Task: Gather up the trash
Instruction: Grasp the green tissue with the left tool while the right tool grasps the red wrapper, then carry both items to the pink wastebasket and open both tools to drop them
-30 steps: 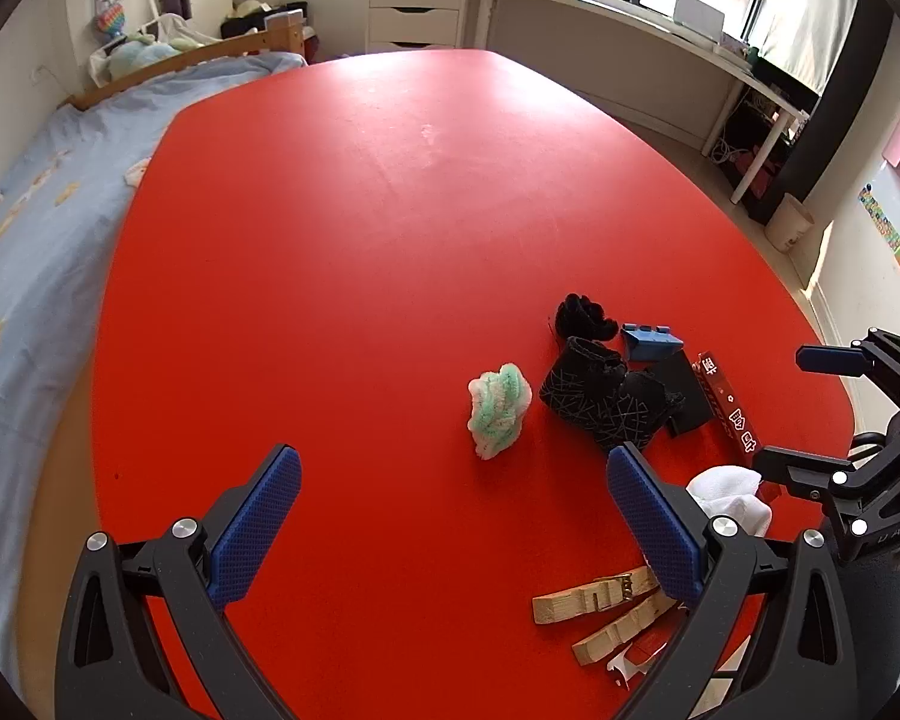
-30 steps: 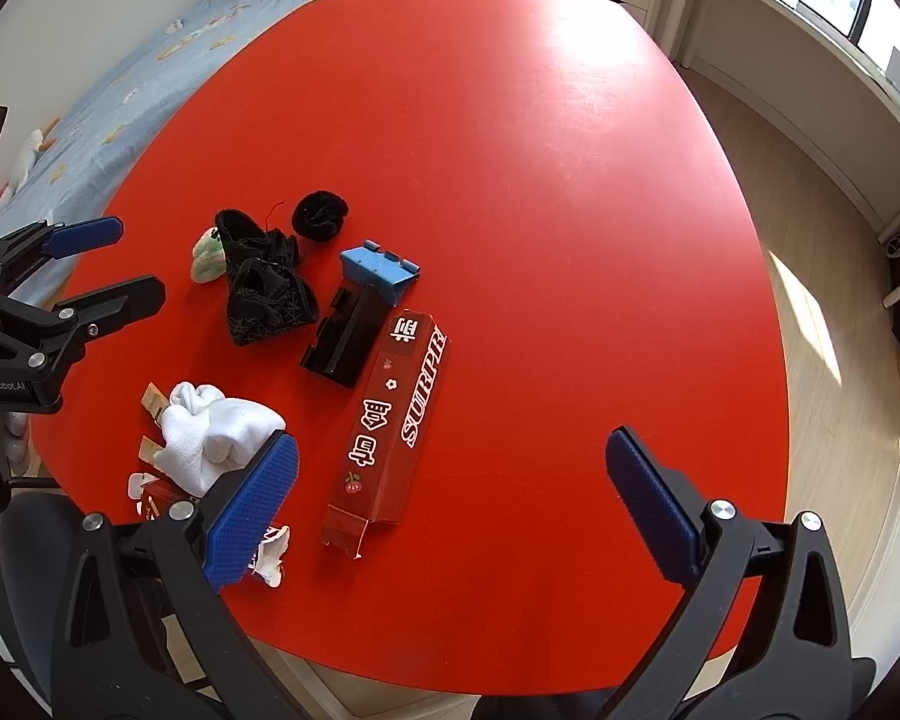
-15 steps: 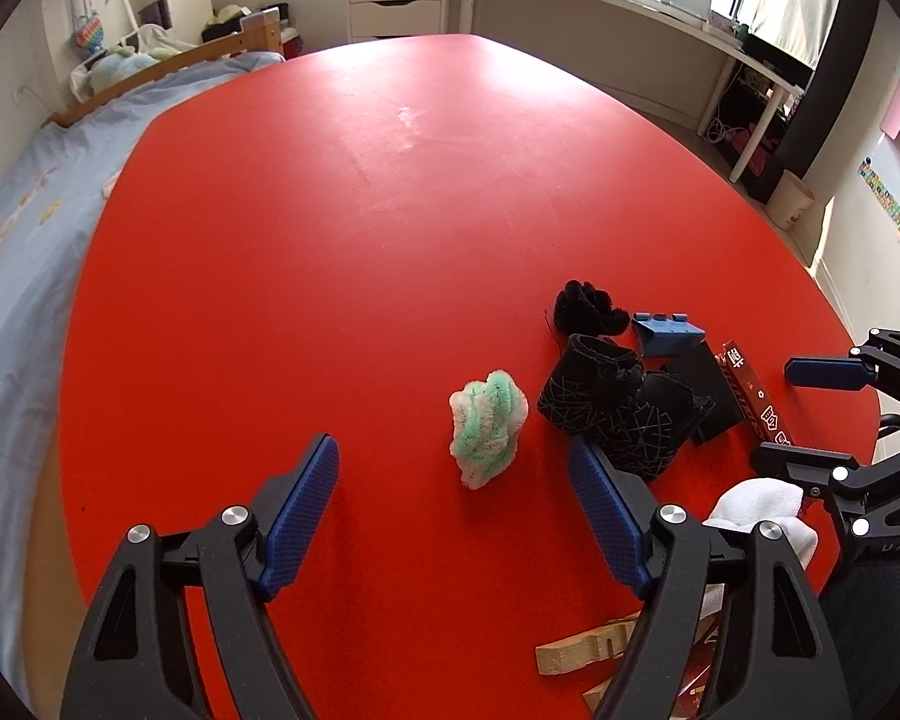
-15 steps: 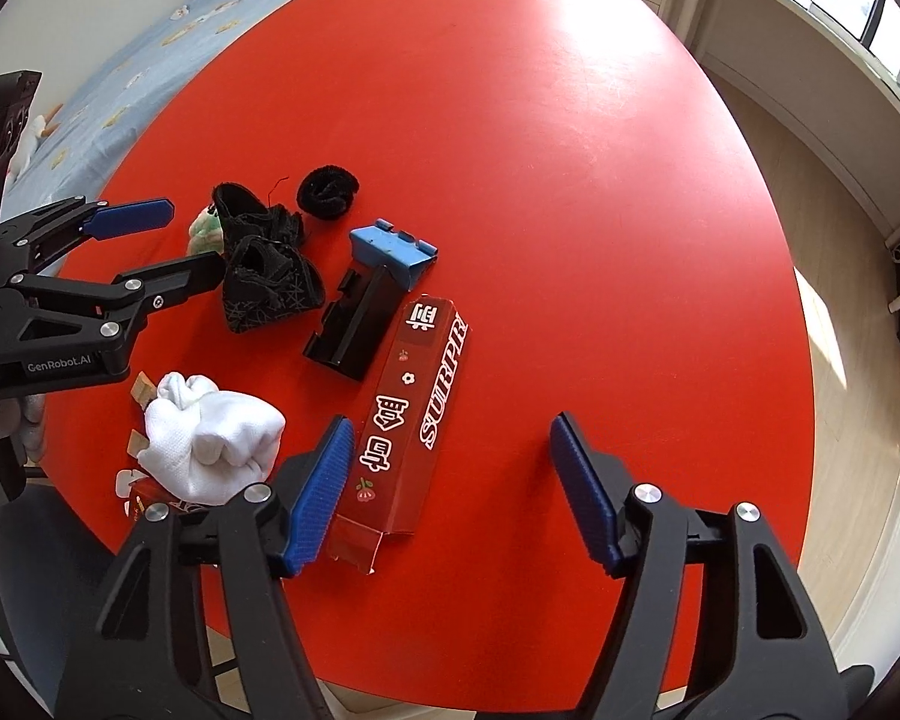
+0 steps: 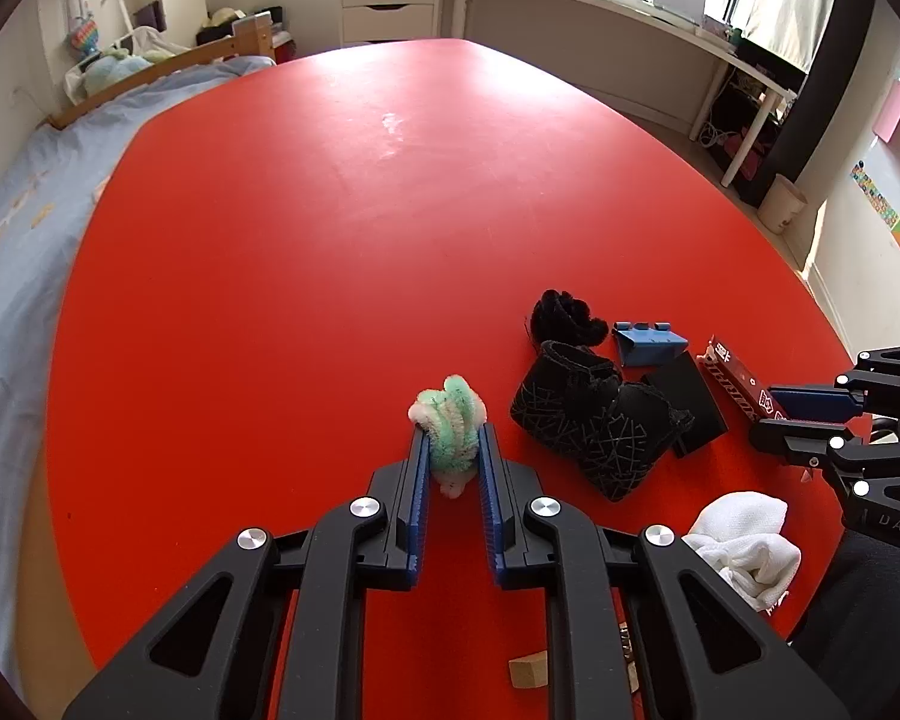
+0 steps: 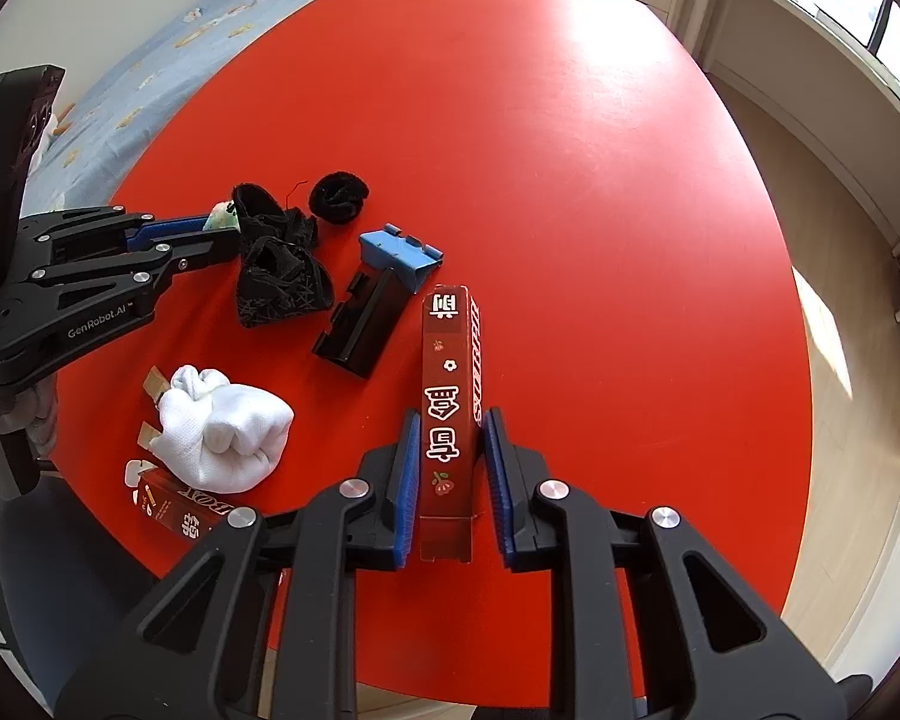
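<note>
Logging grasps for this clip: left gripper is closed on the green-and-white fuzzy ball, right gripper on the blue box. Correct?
Not quite. The right gripper is closed on the long red box, as the right wrist view shows; the blue box lies untouched. The left gripper does hold the fuzzy ball.

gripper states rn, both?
Left gripper: jaws shut on the green fuzzy ball.
Right gripper: jaws shut on the red carton.

Left gripper [image 5: 455, 450]: low over the table, pointing forward, blue pads [image 5: 419, 468] drawn in close and pressing both sides of a fuzzy green ball [image 5: 450, 426]. Right gripper [image 6: 449, 450]: also low and level, blue pads [image 6: 411, 456] narrowed around the near end of a long red box [image 6: 448, 408], touching or almost touching its sides. Both tools side by side, fairly near each other.
</note>
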Motion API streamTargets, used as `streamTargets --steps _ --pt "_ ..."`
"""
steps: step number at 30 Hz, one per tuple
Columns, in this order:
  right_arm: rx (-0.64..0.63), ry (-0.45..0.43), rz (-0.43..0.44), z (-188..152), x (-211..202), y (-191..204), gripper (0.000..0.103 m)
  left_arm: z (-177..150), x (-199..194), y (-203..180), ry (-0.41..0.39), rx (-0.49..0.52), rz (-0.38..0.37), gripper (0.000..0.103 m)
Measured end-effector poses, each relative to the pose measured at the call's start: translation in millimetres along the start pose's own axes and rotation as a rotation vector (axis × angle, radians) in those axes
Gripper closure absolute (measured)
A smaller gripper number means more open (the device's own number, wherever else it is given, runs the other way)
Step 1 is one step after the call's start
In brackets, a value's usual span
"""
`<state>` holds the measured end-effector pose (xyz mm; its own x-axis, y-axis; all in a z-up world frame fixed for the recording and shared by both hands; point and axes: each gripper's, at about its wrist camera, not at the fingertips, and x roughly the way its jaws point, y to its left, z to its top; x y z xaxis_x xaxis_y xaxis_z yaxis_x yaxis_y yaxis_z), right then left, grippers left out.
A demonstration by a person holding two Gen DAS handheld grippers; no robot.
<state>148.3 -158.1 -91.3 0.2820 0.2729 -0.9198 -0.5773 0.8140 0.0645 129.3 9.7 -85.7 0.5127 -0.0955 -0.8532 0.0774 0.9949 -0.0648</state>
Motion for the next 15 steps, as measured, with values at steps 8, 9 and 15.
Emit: streamTargets --steps 8,9,15 --pt "0.005 -0.024 0.015 -6.3 -11.7 -4.5 0.085 -3.1 -14.9 5.1 -0.015 -0.034 0.008 0.088" --pt "0.005 -0.029 0.018 -6.4 -14.1 -5.1 0.085 -3.9 -18.1 5.0 -0.017 -0.037 0.009 0.088" --pt "-0.002 -0.062 0.041 -12.2 -34.2 -5.3 0.085 -11.4 -43.8 2.8 -0.038 -0.044 0.017 0.088"
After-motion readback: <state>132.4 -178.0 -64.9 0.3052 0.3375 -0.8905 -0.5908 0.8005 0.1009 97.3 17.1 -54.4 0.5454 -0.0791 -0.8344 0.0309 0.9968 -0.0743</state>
